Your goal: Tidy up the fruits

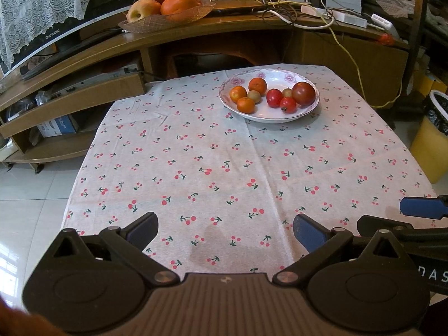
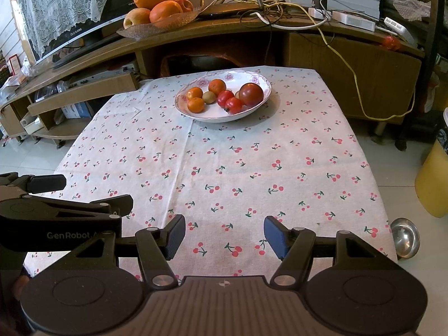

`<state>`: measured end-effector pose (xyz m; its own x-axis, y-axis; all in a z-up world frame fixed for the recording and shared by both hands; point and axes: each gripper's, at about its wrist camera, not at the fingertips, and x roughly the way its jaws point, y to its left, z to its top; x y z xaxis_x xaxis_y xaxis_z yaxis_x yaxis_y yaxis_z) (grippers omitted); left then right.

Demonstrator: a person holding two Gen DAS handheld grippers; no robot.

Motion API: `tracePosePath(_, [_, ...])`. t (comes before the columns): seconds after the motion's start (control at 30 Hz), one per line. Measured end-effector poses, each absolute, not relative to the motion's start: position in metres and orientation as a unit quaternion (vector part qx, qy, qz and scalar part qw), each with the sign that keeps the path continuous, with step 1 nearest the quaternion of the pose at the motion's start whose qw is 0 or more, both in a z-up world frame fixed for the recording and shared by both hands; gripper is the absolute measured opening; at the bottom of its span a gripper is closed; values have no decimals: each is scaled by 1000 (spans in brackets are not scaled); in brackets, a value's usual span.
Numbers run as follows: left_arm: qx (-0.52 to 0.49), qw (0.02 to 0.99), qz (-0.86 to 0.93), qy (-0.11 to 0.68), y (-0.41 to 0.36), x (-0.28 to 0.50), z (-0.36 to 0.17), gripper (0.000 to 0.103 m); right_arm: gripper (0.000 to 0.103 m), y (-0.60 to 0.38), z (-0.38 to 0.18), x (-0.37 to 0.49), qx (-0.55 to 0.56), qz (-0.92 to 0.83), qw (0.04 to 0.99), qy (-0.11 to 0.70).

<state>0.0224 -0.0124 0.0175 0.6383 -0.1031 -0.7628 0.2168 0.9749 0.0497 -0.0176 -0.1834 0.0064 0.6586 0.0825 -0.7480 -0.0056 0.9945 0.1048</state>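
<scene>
While three oranges [image 1: 245, 104] share one plate [image 1: 268, 117], two kiwis [image 1: 254, 96] sit alongside.

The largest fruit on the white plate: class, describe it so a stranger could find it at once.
Start at the cherry-print tablecloth, then go to the flowered white plate at its far end. The big dark-red fruit sits at the plate's right side, far larger and darker than the small red and orange ones beside it.

Cherry-print tablecloth [image 1: 224, 168]; white, pink-flowered plate [image 1: 280, 76]
</scene>
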Motion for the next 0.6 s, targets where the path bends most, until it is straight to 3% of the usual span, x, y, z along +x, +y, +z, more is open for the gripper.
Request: tracePosePath(0.6, [68, 903, -85, 415, -11, 21, 17, 103, 64, -182, 6, -18, 46, 24, 910, 412])
